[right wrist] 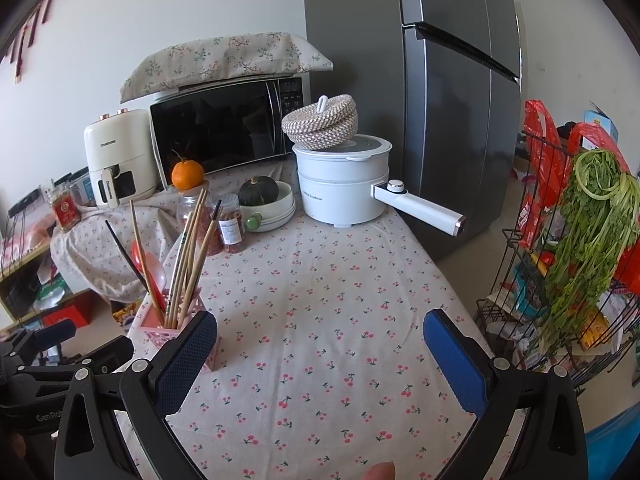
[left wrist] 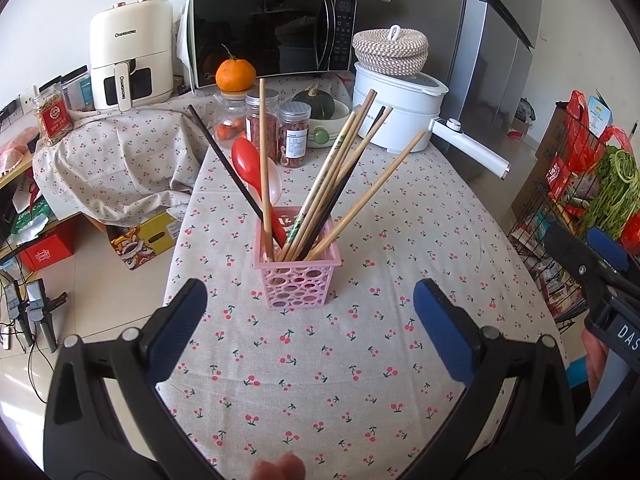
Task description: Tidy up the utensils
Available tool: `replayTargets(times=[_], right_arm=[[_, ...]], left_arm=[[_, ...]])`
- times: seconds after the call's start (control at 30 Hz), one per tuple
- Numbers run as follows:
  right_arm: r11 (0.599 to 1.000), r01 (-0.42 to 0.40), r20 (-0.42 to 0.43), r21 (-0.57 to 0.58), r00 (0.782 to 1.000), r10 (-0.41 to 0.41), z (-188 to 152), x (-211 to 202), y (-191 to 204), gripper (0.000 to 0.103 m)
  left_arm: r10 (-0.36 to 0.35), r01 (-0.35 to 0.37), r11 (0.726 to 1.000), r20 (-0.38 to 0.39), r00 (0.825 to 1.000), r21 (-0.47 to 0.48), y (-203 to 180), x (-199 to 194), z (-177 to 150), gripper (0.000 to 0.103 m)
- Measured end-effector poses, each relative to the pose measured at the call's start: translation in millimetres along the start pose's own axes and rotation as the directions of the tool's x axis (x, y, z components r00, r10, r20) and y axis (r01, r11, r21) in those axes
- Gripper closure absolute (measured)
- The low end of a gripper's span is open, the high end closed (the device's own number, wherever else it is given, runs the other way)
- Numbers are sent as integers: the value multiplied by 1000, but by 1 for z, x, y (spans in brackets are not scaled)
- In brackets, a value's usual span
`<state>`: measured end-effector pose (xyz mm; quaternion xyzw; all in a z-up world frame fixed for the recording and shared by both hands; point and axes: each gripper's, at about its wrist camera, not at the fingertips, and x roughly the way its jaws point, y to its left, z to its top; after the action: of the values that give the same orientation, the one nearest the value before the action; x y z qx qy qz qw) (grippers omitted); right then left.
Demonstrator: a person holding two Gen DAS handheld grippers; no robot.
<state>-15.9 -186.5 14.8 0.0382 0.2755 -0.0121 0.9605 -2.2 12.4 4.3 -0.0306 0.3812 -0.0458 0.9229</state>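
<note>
A pink perforated holder (left wrist: 298,276) stands upright on the cherry-print tablecloth (left wrist: 360,360). It holds several wooden chopsticks (left wrist: 340,184), black chopsticks (left wrist: 228,164), a red spoon (left wrist: 250,168) and a clear spoon (left wrist: 272,186). My left gripper (left wrist: 312,320) is open and empty, just in front of the holder. My right gripper (right wrist: 320,352) is open and empty over bare cloth, with the holder (right wrist: 176,328) behind its left finger. The right gripper also shows at the right edge of the left wrist view (left wrist: 600,256).
At the back of the table stand jars (left wrist: 294,136), an orange (left wrist: 235,74), a squash in a bowl (left wrist: 320,108), a white electric pot (left wrist: 400,108) with a woven basket on it, a microwave (left wrist: 272,36) and an air fryer (left wrist: 130,56). A fridge (right wrist: 452,100) and a wire rack with greens (right wrist: 588,232) stand on the right.
</note>
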Motion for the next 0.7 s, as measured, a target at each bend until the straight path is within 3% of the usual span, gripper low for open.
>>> replayTargets(times=[0.7], right_arm=[[1000, -10, -13, 5, 1000, 10, -3, 0, 1, 0]], left_arm=[[-4, 4, 1000, -3, 1000, 1, -2, 0, 0, 1]])
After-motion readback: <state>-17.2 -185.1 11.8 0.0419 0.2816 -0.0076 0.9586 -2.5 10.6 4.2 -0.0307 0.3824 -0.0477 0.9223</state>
